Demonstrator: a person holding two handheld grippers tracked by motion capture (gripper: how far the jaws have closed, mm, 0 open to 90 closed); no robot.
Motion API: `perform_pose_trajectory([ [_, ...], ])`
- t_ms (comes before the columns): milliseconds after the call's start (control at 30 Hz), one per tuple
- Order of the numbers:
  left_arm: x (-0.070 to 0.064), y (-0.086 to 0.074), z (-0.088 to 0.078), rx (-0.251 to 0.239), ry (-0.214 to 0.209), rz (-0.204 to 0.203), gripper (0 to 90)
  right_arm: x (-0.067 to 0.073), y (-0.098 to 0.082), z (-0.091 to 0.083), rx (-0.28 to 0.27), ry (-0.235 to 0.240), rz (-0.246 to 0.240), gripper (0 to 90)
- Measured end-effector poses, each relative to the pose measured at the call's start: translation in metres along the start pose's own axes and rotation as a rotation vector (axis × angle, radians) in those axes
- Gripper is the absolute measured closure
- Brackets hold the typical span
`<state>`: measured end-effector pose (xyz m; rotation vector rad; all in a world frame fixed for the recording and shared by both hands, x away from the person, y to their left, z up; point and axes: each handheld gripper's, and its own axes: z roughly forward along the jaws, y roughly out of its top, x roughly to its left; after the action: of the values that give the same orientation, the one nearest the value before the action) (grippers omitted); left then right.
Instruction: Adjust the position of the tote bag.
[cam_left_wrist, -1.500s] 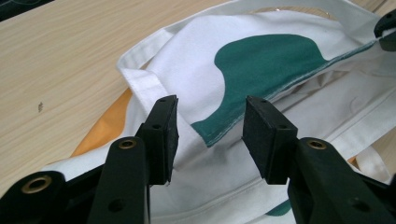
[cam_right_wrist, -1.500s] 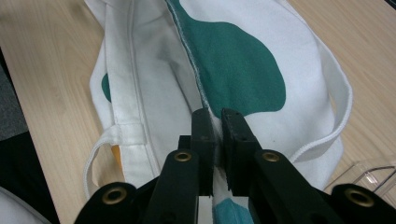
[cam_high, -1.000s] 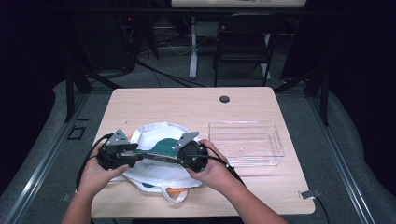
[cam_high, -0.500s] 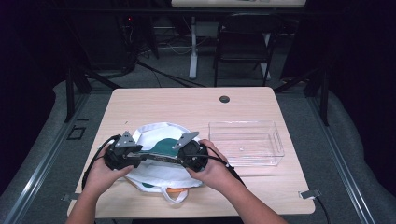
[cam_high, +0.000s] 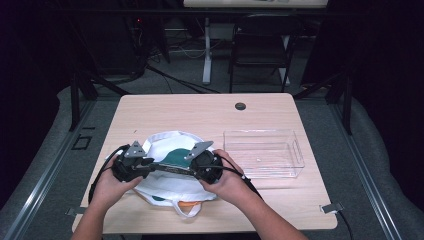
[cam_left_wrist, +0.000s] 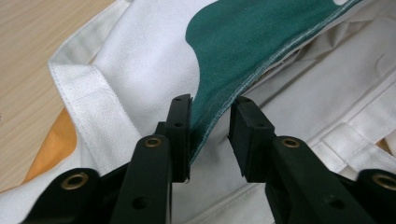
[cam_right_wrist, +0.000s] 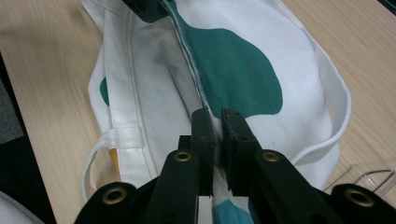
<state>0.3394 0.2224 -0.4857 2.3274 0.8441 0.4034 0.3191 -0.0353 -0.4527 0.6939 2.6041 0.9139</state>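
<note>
The right tool (cam_right_wrist: 214, 122) pinches the white and green cloth bag's (cam_high: 172, 182) rim; the left tool (cam_left_wrist: 210, 122) has just been closing around that rim with a gap left; opening the bag looks barely begun.

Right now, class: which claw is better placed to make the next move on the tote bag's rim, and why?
Left claw: its jaws have been closing around the bag's rim without pinching it yet. The right claw already clamps that edge.

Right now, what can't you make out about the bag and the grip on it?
- Bag contents: hidden by its own cloth; an orange patch peeks from under it, in both gripper views and the high view.
- Left gripper: jaws just closing around the bag's rim; far pad apart from it, grip not yet sure.
- Right gripper: shut on the rim; how much cloth is hidden between the pads.
</note>
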Motion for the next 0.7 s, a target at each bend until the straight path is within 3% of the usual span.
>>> perform_pose_trajectory([
  [367, 0.003, 0.012, -0.003, 0.008, 0.009, -0.009, 80.5, -0.006, 0.0, -0.001, -0.014, 0.007, 0.026, 84.1],
  [700, 0.005, 0.028, -0.003, 0.037, 0.025, 0.024, 86.0, -0.011, 0.0, -0.001, -0.035, 0.007, 0.054, 84.1],
])
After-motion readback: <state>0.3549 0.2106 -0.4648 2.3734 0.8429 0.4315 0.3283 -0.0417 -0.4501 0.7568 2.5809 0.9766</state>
